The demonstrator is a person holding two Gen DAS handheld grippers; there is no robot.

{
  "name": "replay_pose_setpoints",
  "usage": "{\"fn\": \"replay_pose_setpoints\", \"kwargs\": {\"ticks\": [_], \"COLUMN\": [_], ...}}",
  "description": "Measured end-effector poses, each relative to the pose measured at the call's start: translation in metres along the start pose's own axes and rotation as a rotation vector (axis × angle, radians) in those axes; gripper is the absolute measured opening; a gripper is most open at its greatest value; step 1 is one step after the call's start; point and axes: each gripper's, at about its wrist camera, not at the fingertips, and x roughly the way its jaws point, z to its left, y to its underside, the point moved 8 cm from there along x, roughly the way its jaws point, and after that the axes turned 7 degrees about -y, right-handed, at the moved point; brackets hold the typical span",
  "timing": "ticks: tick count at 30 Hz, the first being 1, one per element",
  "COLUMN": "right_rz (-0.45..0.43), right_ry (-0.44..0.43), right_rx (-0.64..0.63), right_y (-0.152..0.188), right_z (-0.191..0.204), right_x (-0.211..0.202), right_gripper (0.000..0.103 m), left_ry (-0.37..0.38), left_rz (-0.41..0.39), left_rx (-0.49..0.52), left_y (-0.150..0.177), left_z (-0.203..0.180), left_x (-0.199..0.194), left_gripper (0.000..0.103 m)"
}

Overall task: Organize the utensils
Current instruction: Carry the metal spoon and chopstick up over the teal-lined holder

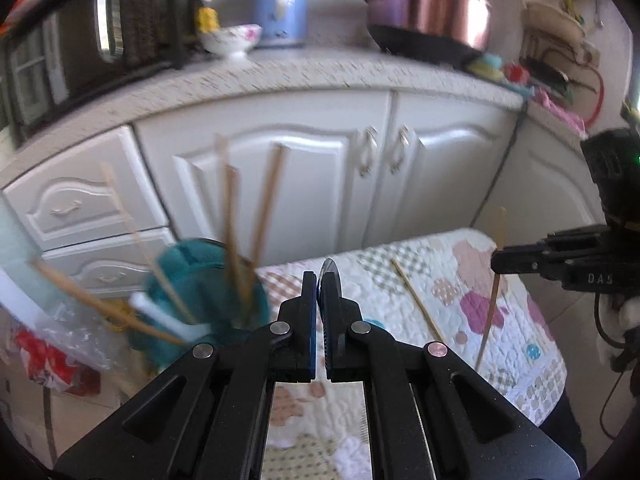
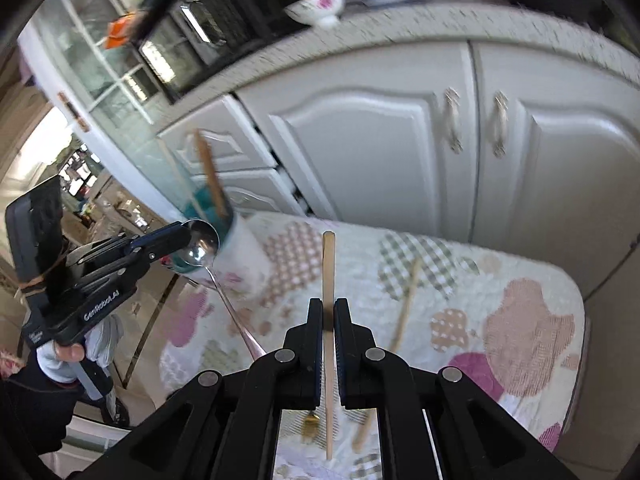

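We hold the left gripper (image 1: 319, 280) clamped at lower centre, tilted downward. The right gripper (image 2: 329, 308) is likewise clamped, pointing down. A gloved hand (image 2: 66, 354) shows lower left.

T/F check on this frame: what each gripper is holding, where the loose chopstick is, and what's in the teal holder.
1. The left gripper holds a chopstick. False: it is shut on a metal spoon.
2. The right gripper is shut on a wooden chopstick. True.
3. The teal holder is empty. False: chopsticks stand in it.
4. A loose chopstick lies on the quilted cloth. True.
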Motion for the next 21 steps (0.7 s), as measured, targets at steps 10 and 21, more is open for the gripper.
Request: {"fn": "replay_pose_setpoints", "kwargs": {"ticks": [10,21], "right_rz": [-0.068,-0.141], "right_ry": [-0.121,-0.145], "right_rx": [-0.154,-0.261], "right_y": [-0.062,-0.134], "right_z": [0.085,0.151], "right_x": [-0.011,0.006], "right_gripper": [0.005,0.005], "left_ry": [-0.162,-0.362], "left_rz": [-0.117,-0.151], "left_rx": [-0.077,-0.026], "left_y": [-0.039,-0.032], "left_z": [0.093,0.129], "left_x": [-0.063,-0.057], "left_gripper": [0.001,0.001]}}
